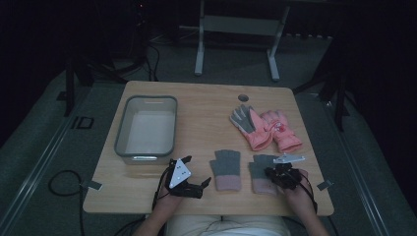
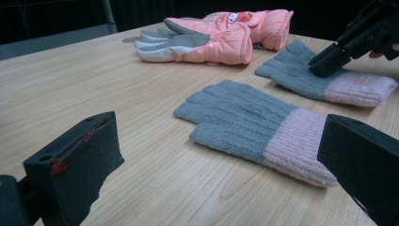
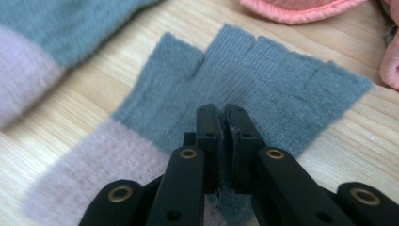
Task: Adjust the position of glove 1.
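High view lays out the whole wooden table (image 1: pixel 206 105): a clear plastic bin (image 1: pixel 146 129) at the left, a pair of pink padded gloves (image 1: pixel 265 129) at the far right, and along the near edge two grey knit gloves with pink cuffs. At the left, the left gripper (image 1: pixel 199 186) rests low on the table near the front edge, the person's hand behind it, its jaws pointing right toward the left knit glove (image 1: pixel 226 169) and standing wide apart with nothing between them. Left gripper view confirms that: the two black jaws sit at the picture's bottom corners, far apart, with bare wood and that glove (image 2: pixel 256 129) lying flat beyond them, untouched. It also shows what the overhead shot hides, the right gripper (image 2: pixel 329 63) coming down at a slant with its tip pressed into the grey part of the right knit glove (image 2: pixel 324 77). From above, the right gripper (image 1: pixel 281 178) sits over that glove (image 1: pixel 263 172) near the front right, the hand gripping it from behind. Right gripper view gives the closest detail: the jaws are drawn nearly together, pinching a small fold of the grey knit between the pads, just above the pink cuff, while the rest of the glove (image 3: pixel 263 80) lies flat on the wood.
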The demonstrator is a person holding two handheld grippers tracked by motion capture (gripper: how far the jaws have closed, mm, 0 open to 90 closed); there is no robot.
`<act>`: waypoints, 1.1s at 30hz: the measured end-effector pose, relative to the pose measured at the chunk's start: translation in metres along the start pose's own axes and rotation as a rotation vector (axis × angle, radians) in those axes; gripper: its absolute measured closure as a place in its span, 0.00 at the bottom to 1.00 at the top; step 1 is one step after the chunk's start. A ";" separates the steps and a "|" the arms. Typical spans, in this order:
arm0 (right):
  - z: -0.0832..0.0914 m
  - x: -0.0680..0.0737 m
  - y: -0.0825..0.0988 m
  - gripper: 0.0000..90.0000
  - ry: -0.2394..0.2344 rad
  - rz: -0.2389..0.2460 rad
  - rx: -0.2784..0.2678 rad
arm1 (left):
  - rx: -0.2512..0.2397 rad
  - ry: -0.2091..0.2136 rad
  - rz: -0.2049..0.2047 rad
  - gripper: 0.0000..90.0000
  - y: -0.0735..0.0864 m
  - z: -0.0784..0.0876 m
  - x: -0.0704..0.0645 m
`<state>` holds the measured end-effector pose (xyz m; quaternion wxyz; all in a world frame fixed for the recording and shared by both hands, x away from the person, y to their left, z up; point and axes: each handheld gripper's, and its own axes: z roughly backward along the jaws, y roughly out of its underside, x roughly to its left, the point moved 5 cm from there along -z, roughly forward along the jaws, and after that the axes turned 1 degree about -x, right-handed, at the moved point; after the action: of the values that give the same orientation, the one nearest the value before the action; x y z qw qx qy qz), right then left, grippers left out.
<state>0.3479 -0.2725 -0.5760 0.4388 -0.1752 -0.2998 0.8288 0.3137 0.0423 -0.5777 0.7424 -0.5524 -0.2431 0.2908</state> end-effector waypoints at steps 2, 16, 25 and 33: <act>0.010 0.000 -0.011 0.95 0.005 -0.011 -0.033 | 0.000 0.001 -0.001 0.00 0.000 0.000 0.000; 0.038 0.036 -0.078 0.95 -0.114 0.031 -0.161 | -0.001 0.010 0.010 0.00 0.000 0.000 0.001; 0.016 0.071 -0.092 0.95 -0.219 0.074 -0.119 | -0.003 0.014 0.005 0.00 0.000 0.000 0.001; -0.005 0.087 -0.086 0.95 -0.247 0.091 -0.070 | -0.004 0.015 0.007 0.00 0.000 0.000 0.001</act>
<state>0.3557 -0.1607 -0.5266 0.3543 -0.1004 -0.3720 0.8521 0.3138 0.0429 -0.5776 0.7421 -0.5570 -0.2360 0.2888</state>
